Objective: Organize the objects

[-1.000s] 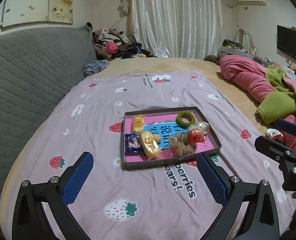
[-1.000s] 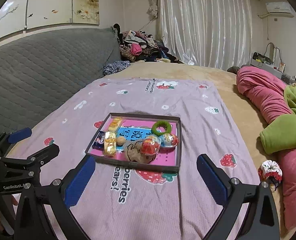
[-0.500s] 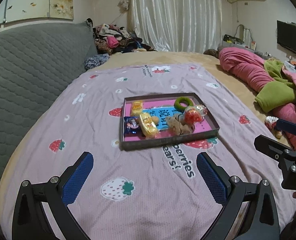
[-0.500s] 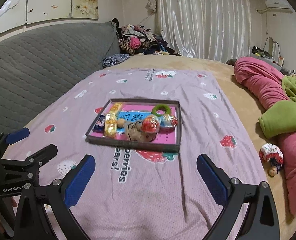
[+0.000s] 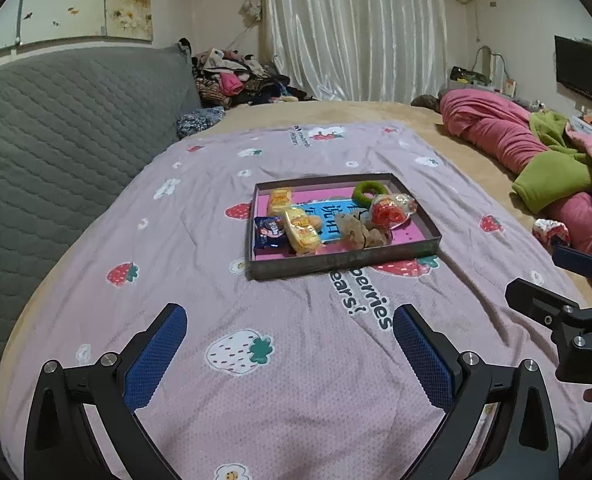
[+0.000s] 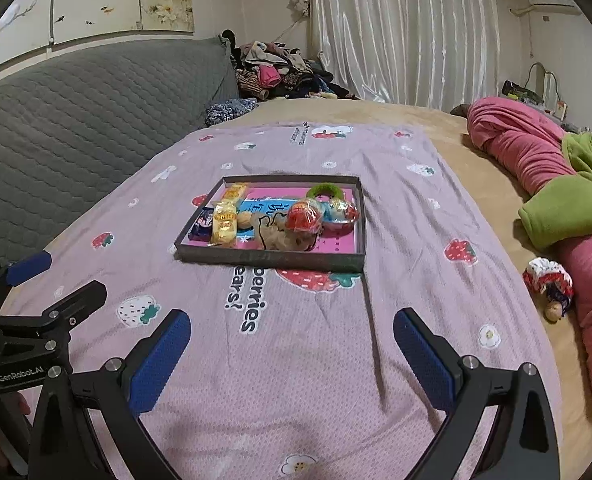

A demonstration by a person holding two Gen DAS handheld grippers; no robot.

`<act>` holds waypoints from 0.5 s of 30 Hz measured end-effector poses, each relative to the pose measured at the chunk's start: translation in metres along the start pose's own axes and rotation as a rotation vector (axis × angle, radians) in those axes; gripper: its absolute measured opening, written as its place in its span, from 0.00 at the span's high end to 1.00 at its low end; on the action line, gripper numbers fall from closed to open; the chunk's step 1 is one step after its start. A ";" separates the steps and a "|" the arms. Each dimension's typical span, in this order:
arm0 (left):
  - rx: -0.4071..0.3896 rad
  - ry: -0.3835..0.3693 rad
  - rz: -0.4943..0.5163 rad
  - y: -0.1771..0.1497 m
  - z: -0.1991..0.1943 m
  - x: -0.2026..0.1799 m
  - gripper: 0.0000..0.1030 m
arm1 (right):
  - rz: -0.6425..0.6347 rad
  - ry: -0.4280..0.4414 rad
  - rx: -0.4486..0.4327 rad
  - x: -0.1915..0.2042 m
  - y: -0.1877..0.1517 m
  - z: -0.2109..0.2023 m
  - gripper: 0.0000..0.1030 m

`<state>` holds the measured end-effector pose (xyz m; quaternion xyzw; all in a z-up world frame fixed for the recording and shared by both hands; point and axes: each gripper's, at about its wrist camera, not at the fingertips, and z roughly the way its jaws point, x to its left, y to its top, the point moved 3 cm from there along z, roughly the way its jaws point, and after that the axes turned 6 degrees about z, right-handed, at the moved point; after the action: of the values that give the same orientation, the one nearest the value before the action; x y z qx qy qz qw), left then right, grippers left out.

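Observation:
A shallow dark tray (image 5: 344, 261) (image 6: 269, 259) with a pink floor rests on the strawberry-print sheet (image 5: 199, 264). Inside lie a blue snack pack (image 5: 269, 232) (image 6: 201, 222), yellow wrapped snacks (image 5: 302, 229) (image 6: 223, 224), a green ring (image 5: 371, 192) (image 6: 326, 191), a red wrapped sweet (image 5: 388, 213) (image 6: 304, 218) and a brown plush (image 5: 362, 234) (image 6: 279, 237). My left gripper (image 5: 289, 354) hovers open, well short of the tray. To its right, my right gripper (image 6: 291, 354) (image 5: 552, 280) is open too, with nothing between its fingers.
A grey quilted headboard (image 5: 55, 132) runs along the left. Pink and green bedding (image 5: 544, 156) (image 6: 556, 208) is heaped at the right, with a small doll (image 6: 550, 286) (image 5: 551, 231) beside it. A clothes pile (image 5: 235, 80) sits by the curtain.
Both grippers have drawn back from the tray, which now sits farther off and higher in both views. Both stay open; the tray's contents have not shifted.

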<state>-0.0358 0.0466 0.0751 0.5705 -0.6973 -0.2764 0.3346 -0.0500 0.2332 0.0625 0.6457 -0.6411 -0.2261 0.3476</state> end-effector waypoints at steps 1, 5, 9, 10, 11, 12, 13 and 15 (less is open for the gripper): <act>-0.002 0.004 0.000 -0.001 0.000 0.000 0.00 | 0.001 0.000 0.001 0.000 -0.002 0.001 0.01; -0.007 0.022 0.001 -0.008 0.000 -0.001 0.00 | 0.001 -0.004 0.011 -0.003 -0.011 0.005 0.01; 0.006 -0.017 -0.033 -0.014 0.007 0.001 0.00 | 0.008 -0.003 0.016 -0.007 -0.016 0.010 0.01; 0.009 -0.021 -0.036 -0.016 0.009 0.001 0.00 | 0.009 -0.004 0.016 -0.008 -0.018 0.011 0.01; 0.014 -0.012 -0.035 -0.019 0.013 0.002 0.00 | 0.006 -0.005 0.016 -0.009 -0.019 0.012 0.01; 0.016 -0.007 -0.035 -0.021 0.015 0.002 0.00 | 0.004 -0.008 0.013 -0.010 -0.020 0.014 0.01; 0.021 -0.003 -0.039 -0.024 0.019 0.003 0.00 | 0.005 -0.012 0.011 -0.011 -0.021 0.015 0.01; 0.026 -0.017 -0.051 -0.029 0.024 0.003 0.00 | 0.003 -0.012 0.019 -0.011 -0.026 0.020 0.01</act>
<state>-0.0373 0.0379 0.0380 0.5902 -0.6888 -0.2804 0.3140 -0.0483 0.2396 0.0289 0.6469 -0.6461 -0.2234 0.3380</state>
